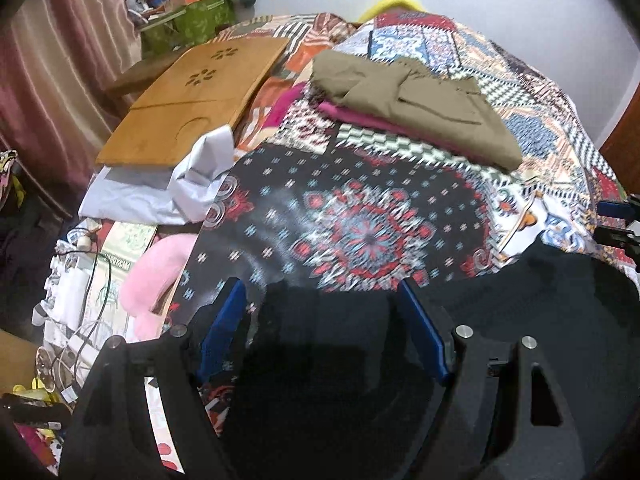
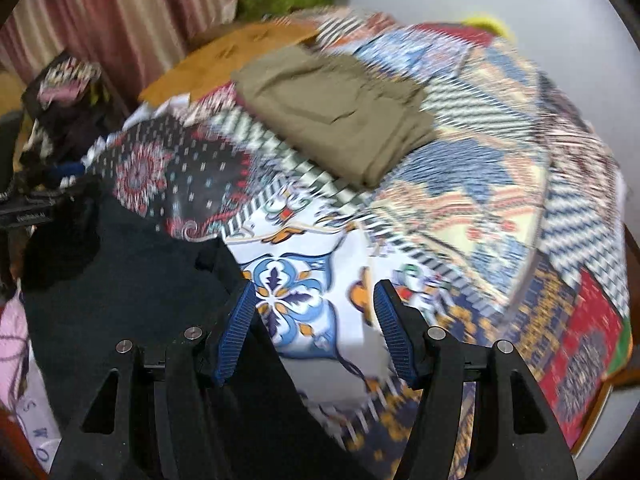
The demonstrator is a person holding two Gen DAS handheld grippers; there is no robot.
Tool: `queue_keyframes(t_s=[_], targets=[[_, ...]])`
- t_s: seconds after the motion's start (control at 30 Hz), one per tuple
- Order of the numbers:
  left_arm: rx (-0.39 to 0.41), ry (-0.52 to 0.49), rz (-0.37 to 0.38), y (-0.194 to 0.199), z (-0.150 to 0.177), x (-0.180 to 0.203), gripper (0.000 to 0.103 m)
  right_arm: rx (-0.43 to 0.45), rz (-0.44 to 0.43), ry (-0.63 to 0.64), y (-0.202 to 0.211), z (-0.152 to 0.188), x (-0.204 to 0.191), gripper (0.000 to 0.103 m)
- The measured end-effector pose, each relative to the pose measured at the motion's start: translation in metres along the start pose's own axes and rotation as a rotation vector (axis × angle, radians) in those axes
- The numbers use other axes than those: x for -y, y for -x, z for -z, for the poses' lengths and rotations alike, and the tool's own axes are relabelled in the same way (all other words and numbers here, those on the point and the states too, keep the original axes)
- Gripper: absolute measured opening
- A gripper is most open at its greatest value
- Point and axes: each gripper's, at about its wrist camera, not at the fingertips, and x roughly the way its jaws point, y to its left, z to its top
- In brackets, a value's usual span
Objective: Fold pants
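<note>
The black pants (image 1: 540,320) lie heaped on the near edge of the bed, a dark mass under both grippers; the fabric is too dark and bunched to tell which way the legs run or where the waistband is. The left gripper (image 1: 320,300) hangs over them with its blue-padded jaws spread wide, dark cloth showing between the pads, though whether they touch it cannot be told. The right gripper (image 2: 314,300) has its jaws spread too, nothing pinched, the pants' edge just beside its left finger and the bedspread showing in the gap.

Farther back, folded olive-khaki pants (image 1: 420,104) rest on a magenta garment (image 1: 360,118), long axis running diagonally from far left to near right.

The only writing is on a green-printed box (image 1: 120,248) beside the bed, too blurred to read.

The patchwork bedspread (image 1: 360,220) covers the bed. A wooden lap tray (image 1: 192,100) lies on pale blue cloth (image 1: 160,192); a striped curtain (image 1: 60,60) hangs left, and a white wall (image 1: 520,0) stands behind.
</note>
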Motion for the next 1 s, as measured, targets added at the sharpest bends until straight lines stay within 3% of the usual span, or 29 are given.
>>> queue_keyframes(t_s=[0.3, 0.4, 0.6, 0.7, 0.83, 1.0], targets=[[-0.011, 0.078, 0.009, -0.013, 0.014, -0.020, 0.089, -0.114, -0.075, 0.160, -0.021, 0.008, -0.025, 0.058], [-0.003, 0.088, 0.012, -0.015, 0.016, -0.022, 0.091, -0.118, -0.051, 0.203, -0.021, 0.008, -0.033, 0.058], [0.011, 0.078, -0.011, -0.017, 0.018, -0.020, 0.093, -0.054, -0.050, 0.144, -0.007, -0.008, -0.019, 0.058], [0.009, 0.084, -0.007, -0.018, 0.017, -0.022, 0.094, -0.067, -0.042, 0.148, -0.013, -0.015, -0.020, 0.058], [0.012, 0.084, -0.006, -0.019, 0.018, -0.022, 0.094, -0.109, 0.007, 0.247, -0.036, -0.015, -0.037, 0.058], [0.014, 0.087, -0.001, -0.020, 0.018, -0.023, 0.094, -0.117, -0.024, 0.335, -0.047, -0.014, -0.058, 0.058]])
